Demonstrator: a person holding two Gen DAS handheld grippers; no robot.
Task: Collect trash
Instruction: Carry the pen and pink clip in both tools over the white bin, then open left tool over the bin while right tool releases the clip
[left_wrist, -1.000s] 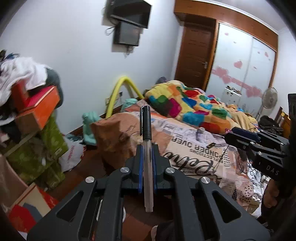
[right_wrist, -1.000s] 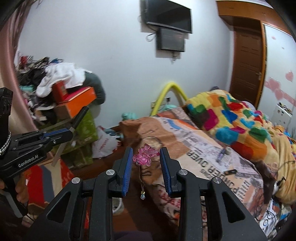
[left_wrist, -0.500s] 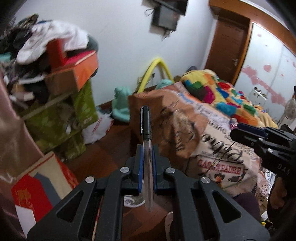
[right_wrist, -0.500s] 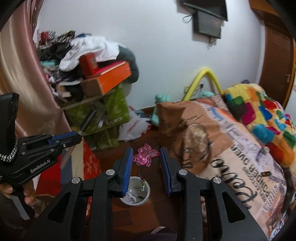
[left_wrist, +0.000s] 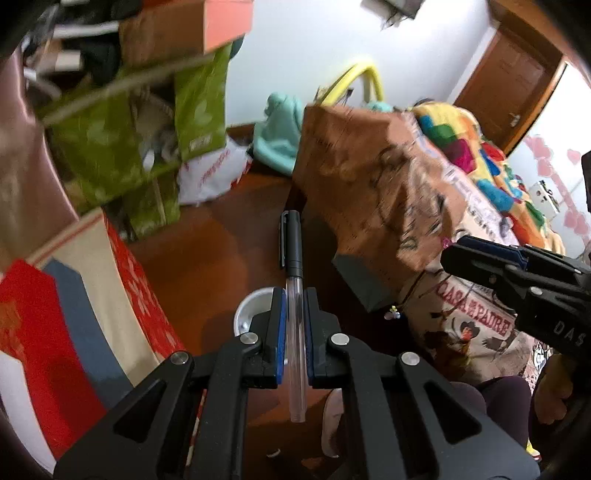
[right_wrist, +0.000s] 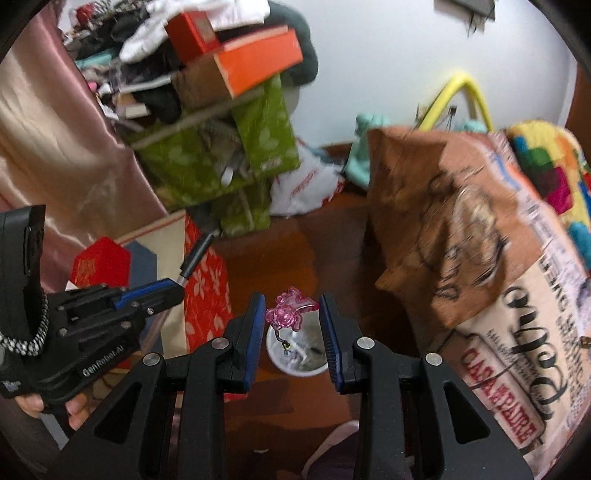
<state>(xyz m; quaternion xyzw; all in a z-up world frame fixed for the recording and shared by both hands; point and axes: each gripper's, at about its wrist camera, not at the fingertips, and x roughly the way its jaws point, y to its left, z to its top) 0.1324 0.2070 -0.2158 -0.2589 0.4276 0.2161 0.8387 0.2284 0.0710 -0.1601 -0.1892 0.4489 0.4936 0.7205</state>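
Item: left gripper, jaws closed on a pen. Clear, smooth plastic barrel clamped between the blue pads; black cap with clip projects forward beyond the jaw tips, open barrel end trails behind them.

Item: right gripper, jaws part closed on a pink charm. Translucent, glossy, lobed plastic, held crosswise at the jaw tips; a thin cord with small beads dangles below them.

Item: white cup, round, rigid, standing on the red-brown polished wooden floor. It sits directly beneath and just beyond the right jaws, and behind the left jaws' left pad. Small bits already lie inside.

Change: a second ago both views looked across the bed and wall; both grippers have since tipped down and swung over the floor, bringing the cup under the jaws. Judged: both pieces of trash are collected and carried, and release into the cup is the step in hand.

Nearby: printed, crumpled bedspread right of the jaws; red patterned box left of them.
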